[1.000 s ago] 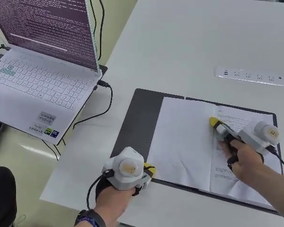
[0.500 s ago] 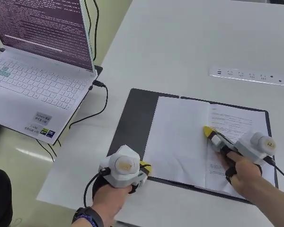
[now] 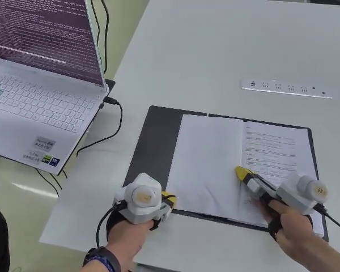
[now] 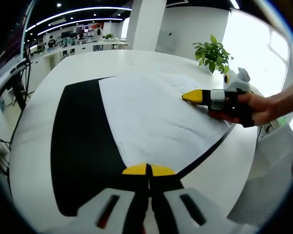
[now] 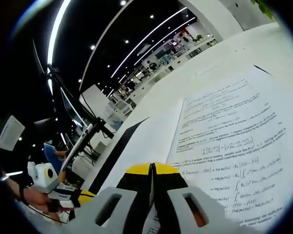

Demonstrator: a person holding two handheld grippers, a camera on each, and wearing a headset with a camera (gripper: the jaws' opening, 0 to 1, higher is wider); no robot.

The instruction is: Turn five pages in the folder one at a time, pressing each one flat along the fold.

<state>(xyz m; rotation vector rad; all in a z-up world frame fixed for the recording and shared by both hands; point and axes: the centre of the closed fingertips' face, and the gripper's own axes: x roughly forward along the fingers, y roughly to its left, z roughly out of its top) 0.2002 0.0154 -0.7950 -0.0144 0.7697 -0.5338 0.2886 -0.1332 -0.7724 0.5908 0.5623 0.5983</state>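
While the right gripper (image 3: 242, 173) sits on the fold (image 3: 241, 141), this looks like the pressing-flat step.
Head view: the folder (image 3: 158, 141) lies open on the white table (image 3: 215, 51), with the left gripper (image 3: 169, 199) parked at its near-left corner. Left gripper view: its jaws are closed with nothing between them. Right gripper view: jaws are pinched together too, tips at the crease beside the printed page (image 5: 224, 141). Next I'd guess it slides along the fold, then catches the next page's edge.

The head view looked down on the bench (image 3: 215, 45). Both gripper views sat low over the shared folder (image 3: 158, 141), facing one another.
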